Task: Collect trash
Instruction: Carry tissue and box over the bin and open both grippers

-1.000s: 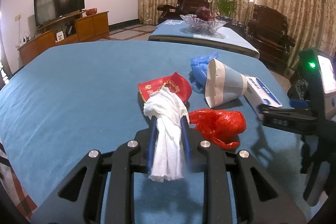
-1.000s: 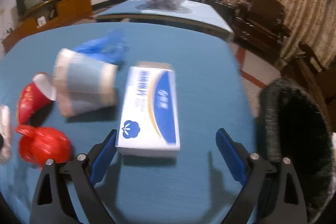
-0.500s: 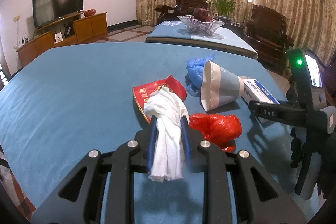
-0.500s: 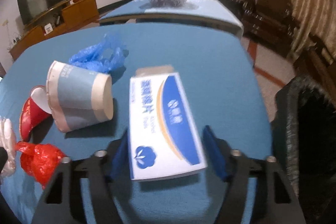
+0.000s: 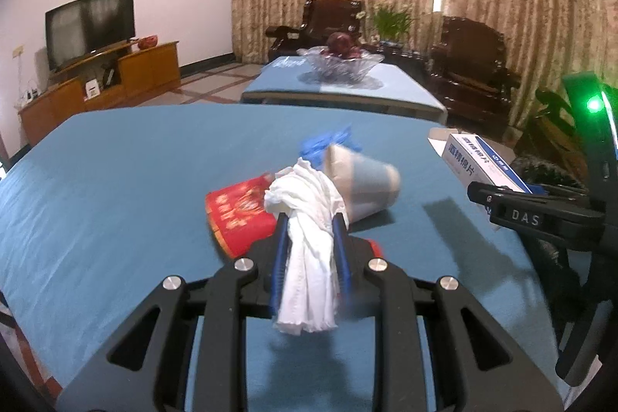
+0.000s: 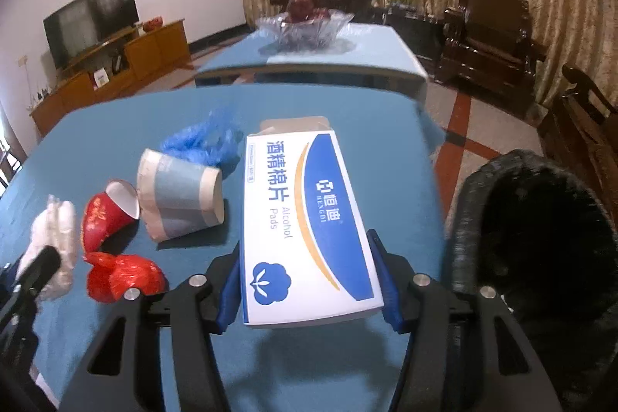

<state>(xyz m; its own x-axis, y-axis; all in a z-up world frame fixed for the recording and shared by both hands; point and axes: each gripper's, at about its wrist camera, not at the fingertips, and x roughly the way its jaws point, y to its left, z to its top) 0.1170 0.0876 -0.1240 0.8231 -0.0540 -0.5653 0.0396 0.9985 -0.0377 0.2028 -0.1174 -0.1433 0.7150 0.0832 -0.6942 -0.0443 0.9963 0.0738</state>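
While both loads hang above the blue-clothed counter (image 6: 127, 126): left tongs (image 5: 309, 219) clamped on a crumpled white tissue wad (image 5: 309, 238); right tongs (image 6: 307, 273) clamped on a blue-and-white cardboard alcohol-pad box (image 6: 305, 215). Step: carrying to the black woven waste basket (image 6: 459, 238) at the right. Next move, likely: swing over its mouth, release. Remaining: pale-blue paper cup (image 6: 177, 195), red paper cup (image 6: 104, 215), red plastic bag (image 6: 123, 277), blue plastic glove (image 6: 201, 138).

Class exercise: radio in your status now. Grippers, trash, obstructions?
Left gripper shut on tissue. Right gripper shut on box, lifted. Bin right, open. Cups, bags on table.
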